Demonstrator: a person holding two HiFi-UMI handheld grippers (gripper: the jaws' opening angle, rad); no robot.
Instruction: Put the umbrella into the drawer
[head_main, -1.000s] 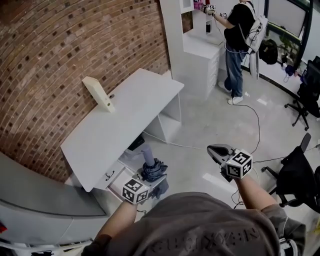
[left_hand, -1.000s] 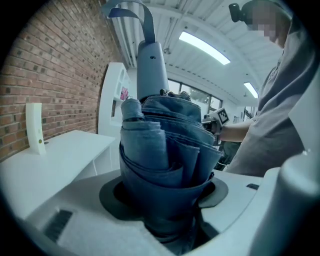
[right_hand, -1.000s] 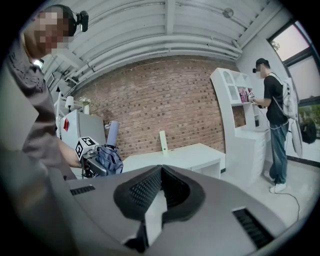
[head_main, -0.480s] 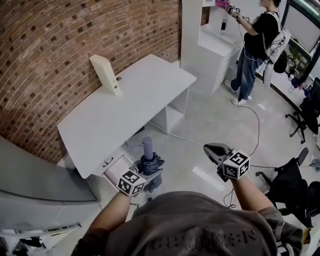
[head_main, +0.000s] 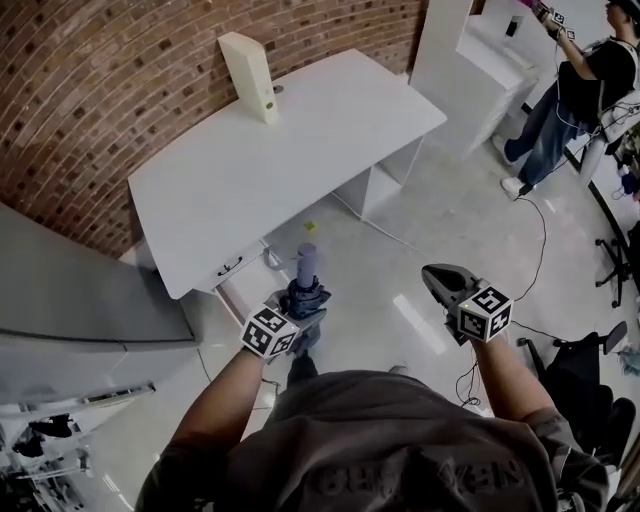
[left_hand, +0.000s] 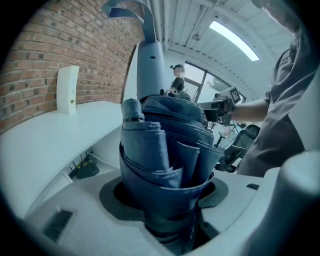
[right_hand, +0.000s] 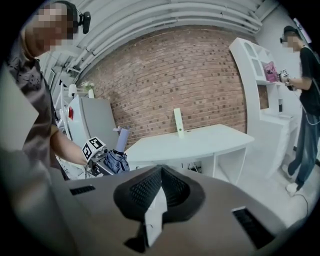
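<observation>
Brick wall (head_main: 90, 90) backs a white table (head_main: 300, 160); its drawer (head_main: 232, 268) sits below the near edge, and I cannot tell how far it is pulled out. My left gripper (head_main: 300, 312) has its fingers clamped round the folded cloth of the umbrella (head_main: 305, 275). The umbrella stands upright, handle uppermost, over the floor just in front of the drawer and clear of it. My right gripper (head_main: 432, 275) hovers well apart to the right, fingers pressed together on nothing. Hazards, as I judge them:
- The hold is on soft fabric, so the umbrella may slide or twist as I tip it level.
- Loose folds may catch on the drawer front.
- Entered upright, it would foul the table's underside.
</observation>
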